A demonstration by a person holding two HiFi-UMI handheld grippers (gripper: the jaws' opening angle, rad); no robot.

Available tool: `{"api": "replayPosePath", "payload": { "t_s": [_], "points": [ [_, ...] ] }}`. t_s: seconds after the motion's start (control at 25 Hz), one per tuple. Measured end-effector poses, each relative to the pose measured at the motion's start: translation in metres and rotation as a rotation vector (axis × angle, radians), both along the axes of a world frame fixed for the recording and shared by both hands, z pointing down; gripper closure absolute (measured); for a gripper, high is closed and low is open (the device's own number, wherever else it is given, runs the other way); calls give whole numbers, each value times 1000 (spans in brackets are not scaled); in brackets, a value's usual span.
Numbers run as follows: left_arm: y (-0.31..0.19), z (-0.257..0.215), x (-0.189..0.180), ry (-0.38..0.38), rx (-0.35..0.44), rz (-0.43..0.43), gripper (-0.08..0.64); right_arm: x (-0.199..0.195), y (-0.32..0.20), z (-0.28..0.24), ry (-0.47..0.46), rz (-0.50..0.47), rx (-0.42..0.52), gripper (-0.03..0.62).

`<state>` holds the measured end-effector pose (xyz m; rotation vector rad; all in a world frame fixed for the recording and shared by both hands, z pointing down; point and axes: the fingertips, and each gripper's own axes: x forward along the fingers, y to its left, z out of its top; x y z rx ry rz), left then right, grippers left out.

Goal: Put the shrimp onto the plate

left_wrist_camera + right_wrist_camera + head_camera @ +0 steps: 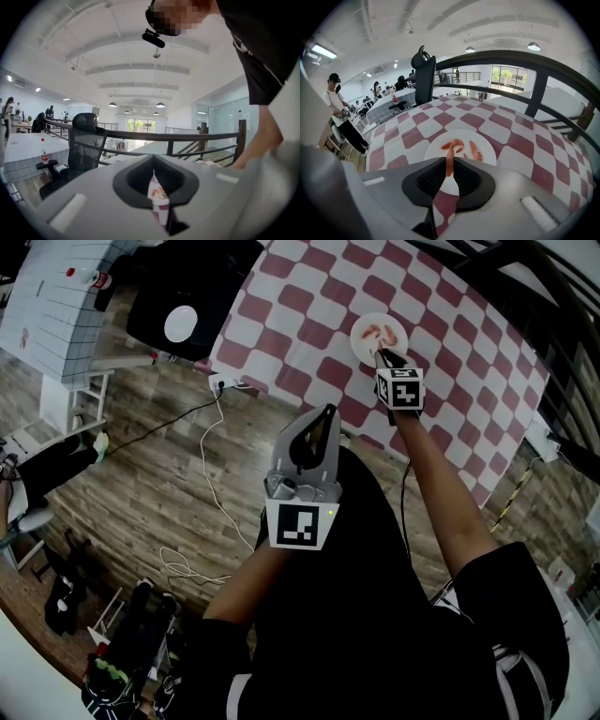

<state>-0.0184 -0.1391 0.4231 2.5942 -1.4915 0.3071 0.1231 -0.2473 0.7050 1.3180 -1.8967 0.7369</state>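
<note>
A white plate [361, 326] sits on the red-and-white checked table [300, 324], with two shrimp [380, 332] lying on it. My right gripper [382, 354] hovers at the plate's near edge. In the right gripper view this gripper [450, 161] is shut on an orange shrimp [449, 154], which hangs over the near part of the plate [486, 143]. The other shrimp [475, 151] lie just beyond it. My left gripper [328, 409] is held up, away from the table and close to my body. Its jaws [153, 171] are shut with nothing between them.
A black office chair [183, 296] stands at the table's left end. A power strip with a white cable [220, 385] lies on the wooden floor. A black railing [534, 75] runs behind the table. A person [335, 108] stands far left.
</note>
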Motion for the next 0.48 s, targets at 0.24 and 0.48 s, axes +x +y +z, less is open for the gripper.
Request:
{"api": "replayPosePath", "payload": {
  "t_s": [0.24, 0.48],
  "points": [
    [8, 3, 5, -9, 2, 16, 551, 3, 0, 11, 5, 0, -16, 541],
    [10, 5, 1, -14, -1, 17, 551, 7, -3, 21, 30, 3, -40, 541]
  ]
}}
